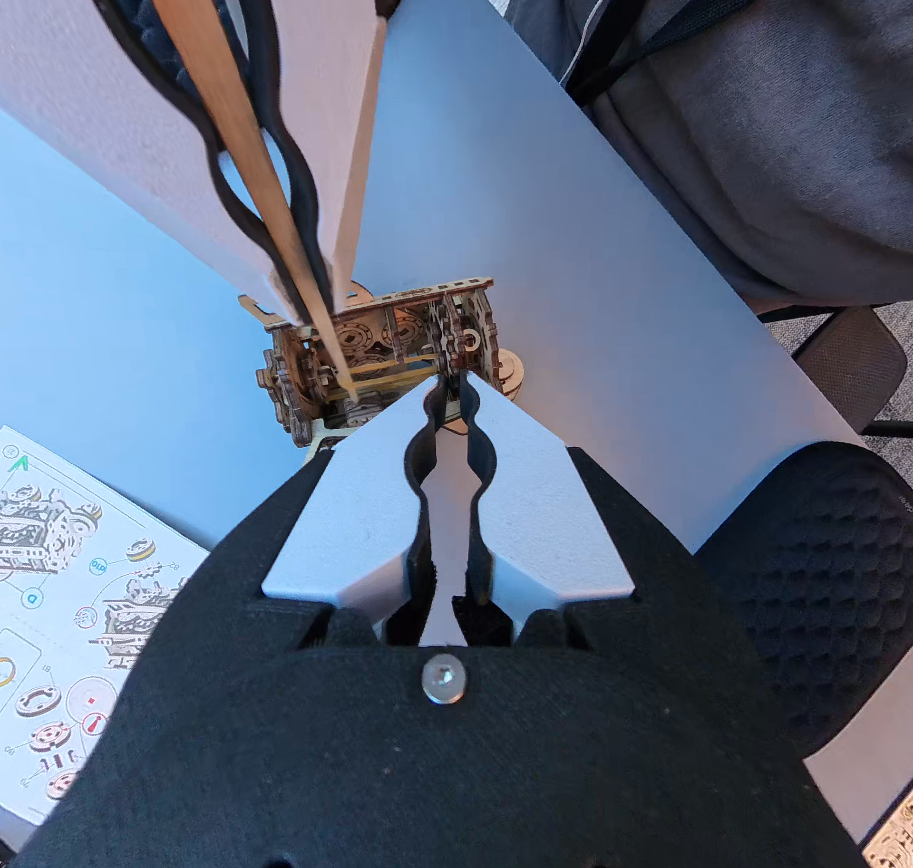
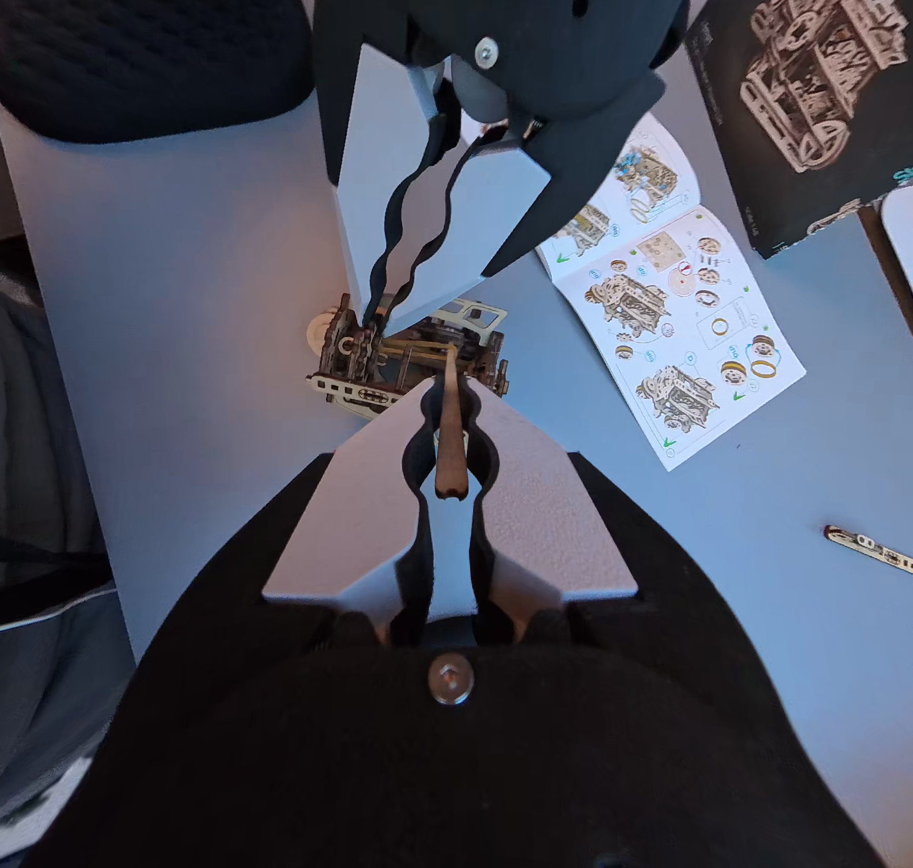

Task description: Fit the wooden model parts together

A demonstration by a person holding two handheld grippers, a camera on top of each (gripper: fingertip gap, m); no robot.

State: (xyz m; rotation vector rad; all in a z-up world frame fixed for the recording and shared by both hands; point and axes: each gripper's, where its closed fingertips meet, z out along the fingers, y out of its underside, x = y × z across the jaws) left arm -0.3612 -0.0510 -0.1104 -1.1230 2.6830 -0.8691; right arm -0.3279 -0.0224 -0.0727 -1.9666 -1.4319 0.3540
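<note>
- The model (image 2: 405, 360) sits mid-worktop (image 2: 197, 251).
- The left gripper (image 1: 450, 380) is pinched onto a gear edge at one end, steadying it.
- The right gripper (image 2: 449, 385) clamps a wooden stick (image 2: 450, 439), whose tip seems to hook the rubber band (image 1: 390, 380).
- Best practice: steady the model and ease the band over slowly, without letting it snap.
</note>
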